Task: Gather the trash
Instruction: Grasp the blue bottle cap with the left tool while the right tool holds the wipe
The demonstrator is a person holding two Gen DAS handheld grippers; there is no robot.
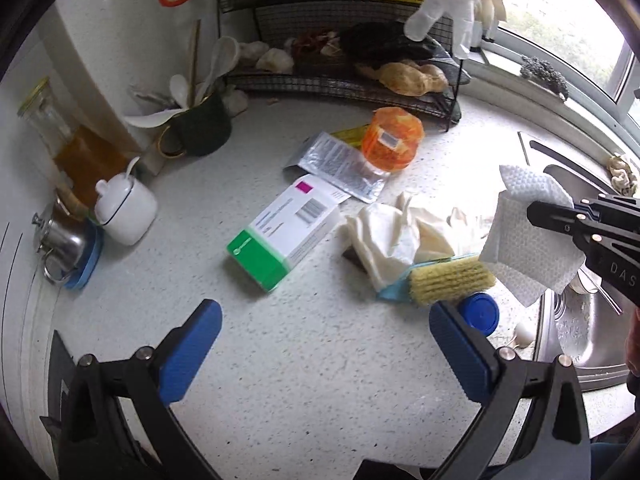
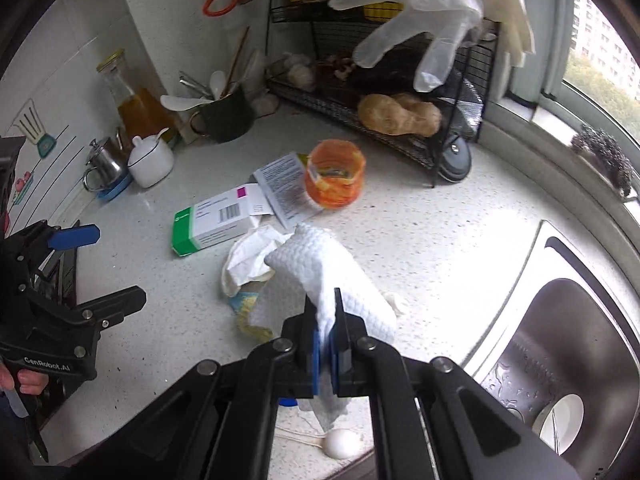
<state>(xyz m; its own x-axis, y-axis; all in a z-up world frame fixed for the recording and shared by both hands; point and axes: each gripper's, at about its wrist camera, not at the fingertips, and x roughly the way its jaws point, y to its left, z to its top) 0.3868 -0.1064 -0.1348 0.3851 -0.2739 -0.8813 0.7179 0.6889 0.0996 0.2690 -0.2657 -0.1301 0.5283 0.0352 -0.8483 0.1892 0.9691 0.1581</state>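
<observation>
1. The right tongs are clenched on a white paper towel, pinched near one edge and lifted clear of the worktop; most of the sheet hangs loose beyond the pads.
2. The left tongs stand released and empty, their blue pads wide apart above bare worktop.
3. More likely trash lies on the worktop: a crumpled tissue, a green-and-white carton, a foil packet and an orange tub.
4. Risk: the towel is held by a narrow pinch, so a quick swing could tear it or pull it free, perhaps into the wet sink just beside it.
5. Risk: the dangling sheet could brush the orange tub or the scrubbing brush and drag them along.
6. Risk: the left tongs, reaching for the tissue, could catch the brush or the blue lid, which lie touching or just beside it.
7. An egg sits near the worktop's front edge; a careless sweep could knock it off.
</observation>
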